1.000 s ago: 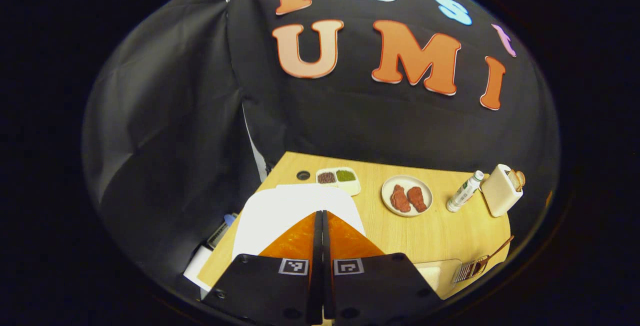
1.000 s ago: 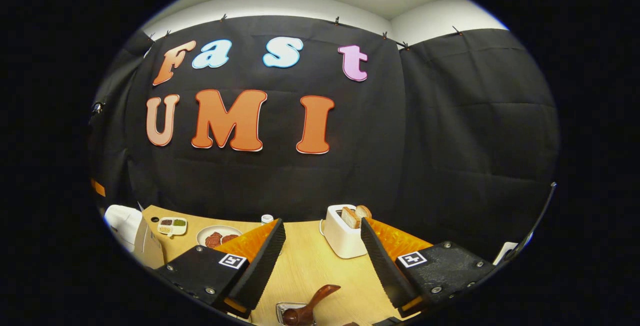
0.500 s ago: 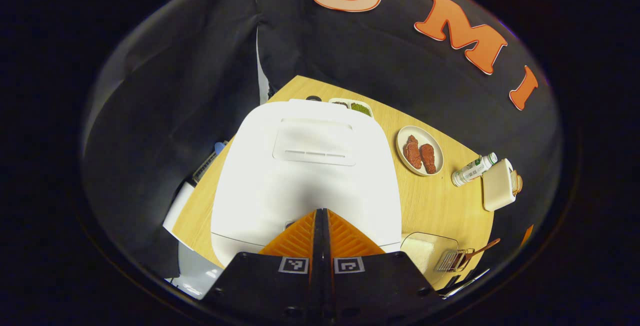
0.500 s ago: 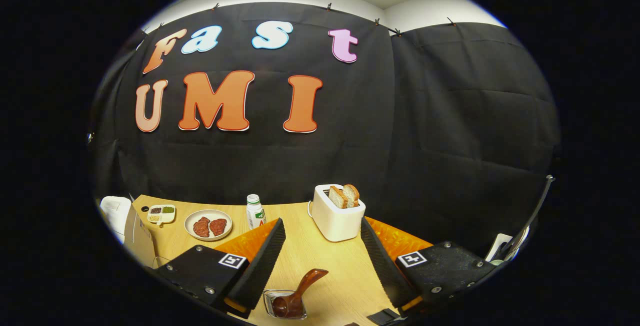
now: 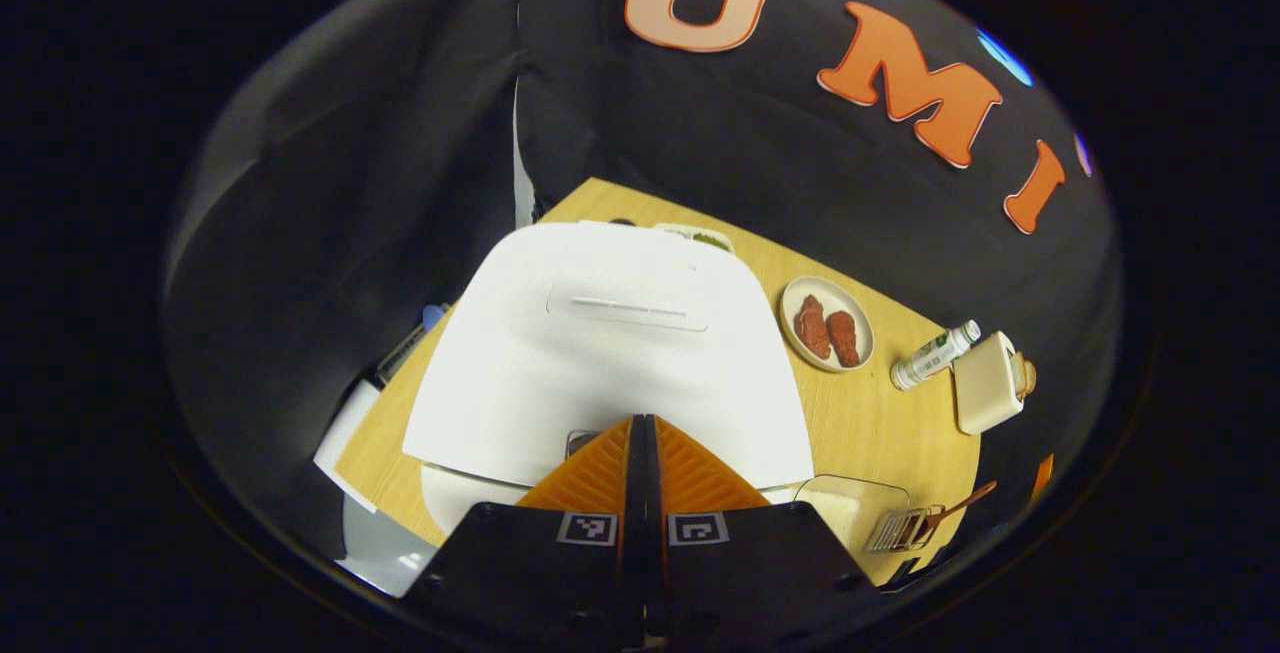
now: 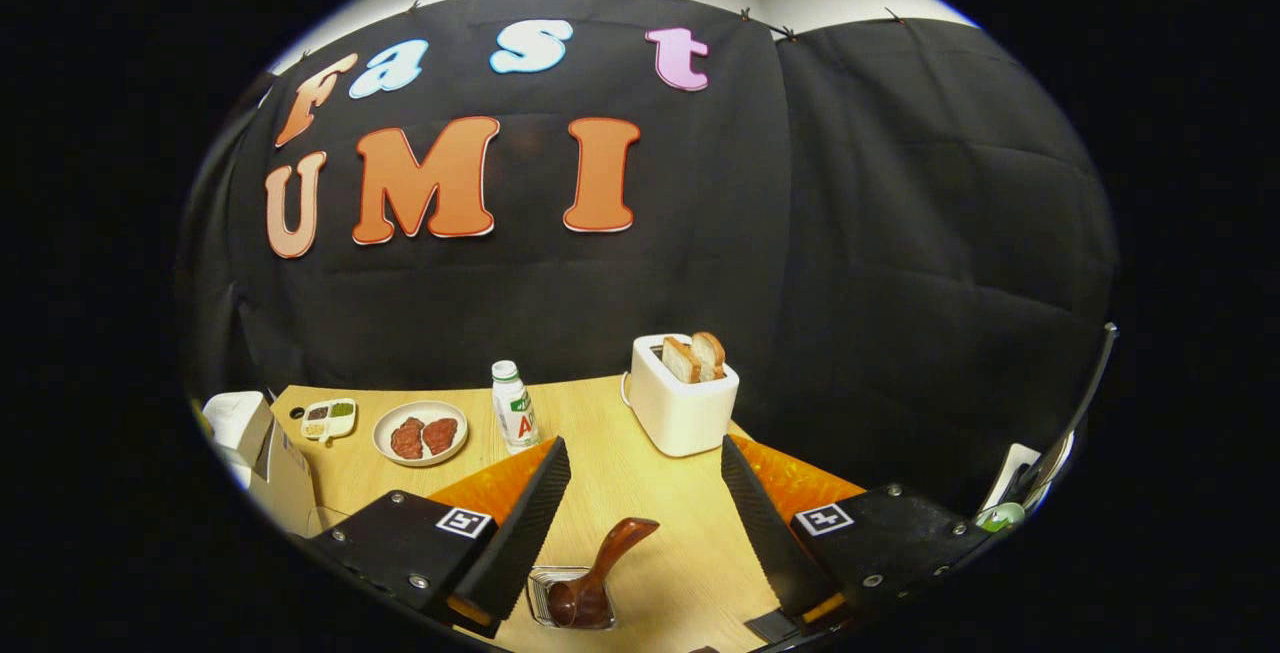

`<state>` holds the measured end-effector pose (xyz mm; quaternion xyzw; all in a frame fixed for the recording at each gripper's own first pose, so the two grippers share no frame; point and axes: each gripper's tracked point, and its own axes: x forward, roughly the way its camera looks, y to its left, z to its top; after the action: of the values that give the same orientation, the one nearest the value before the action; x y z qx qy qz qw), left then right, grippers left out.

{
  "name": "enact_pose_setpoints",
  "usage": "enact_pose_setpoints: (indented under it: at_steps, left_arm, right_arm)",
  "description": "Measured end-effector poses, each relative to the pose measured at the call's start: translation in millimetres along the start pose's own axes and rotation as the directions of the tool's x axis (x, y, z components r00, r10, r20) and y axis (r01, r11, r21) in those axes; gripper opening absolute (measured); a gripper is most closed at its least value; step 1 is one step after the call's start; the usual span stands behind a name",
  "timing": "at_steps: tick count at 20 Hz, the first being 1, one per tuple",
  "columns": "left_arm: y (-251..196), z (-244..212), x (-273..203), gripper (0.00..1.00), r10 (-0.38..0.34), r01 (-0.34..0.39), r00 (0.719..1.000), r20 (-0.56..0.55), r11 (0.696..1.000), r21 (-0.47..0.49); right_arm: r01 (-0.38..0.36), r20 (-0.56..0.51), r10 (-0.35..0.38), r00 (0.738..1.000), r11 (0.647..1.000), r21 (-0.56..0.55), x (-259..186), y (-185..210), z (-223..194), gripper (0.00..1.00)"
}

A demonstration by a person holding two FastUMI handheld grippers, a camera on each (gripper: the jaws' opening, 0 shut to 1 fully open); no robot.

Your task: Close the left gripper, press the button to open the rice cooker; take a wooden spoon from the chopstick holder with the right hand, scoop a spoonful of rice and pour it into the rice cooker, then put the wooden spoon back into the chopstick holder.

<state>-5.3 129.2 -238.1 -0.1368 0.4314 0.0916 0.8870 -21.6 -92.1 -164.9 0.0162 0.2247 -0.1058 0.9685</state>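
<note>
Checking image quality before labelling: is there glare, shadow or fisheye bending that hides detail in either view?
Left gripper view: the white rice cooker lid is overexposed, nearly featureless, with a soft shadow ahead of the shut left tool; the table edge bows. Right gripper view: even light, the toaster and wooden spoon sharp, the table edge curved by the lens.

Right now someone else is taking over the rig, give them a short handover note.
Left gripper: jaws shut, tips at the front edge of the rice cooker by its button; the lid looks just lifted at the front.
Right gripper: jaws open, empty, hovering above the wooden spoon standing in the chopstick holder.
Rice container sits beside the holder.
Left: confirm the lid opens, take spoon, scoop rice, pour into cooker, return spoon.
</note>
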Motion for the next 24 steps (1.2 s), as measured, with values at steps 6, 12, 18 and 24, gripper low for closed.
enact_pose_setpoints:
  at_steps: [6, 12, 18, 24]
  left_arm:
    - [-13, 88, -58, 0.05, 0.054, -0.111, 0.922, 0.383, 0.985, 0.129]
    - [-30, 89, -95, 0.03, 0.014, -0.103, 0.866, 0.499, 0.983, 0.152]
    - [-42, 67, -101, 0.21, 0.002, -0.102, 0.87, 0.493, 0.979, 0.177]
    - [-55, 55, -108, 0.58, -0.013, -0.117, 0.862, 0.507, 0.967, 0.224]
  right_arm:
    - [-0.032, -0.175, 0.045, 0.984, 0.997, 0.075, 16, -5, -60, 0.94]
    - [-0.077, -0.289, 0.111, 0.951, 0.989, 0.125, 28, -2, -95, 0.94]
    - [-0.133, -0.372, 0.198, 0.907, 0.972, 0.193, 43, 19, -127, 0.92]
    - [-0.169, -0.402, 0.272, 0.874, 0.947, 0.274, 56, 36, -137, 0.69]
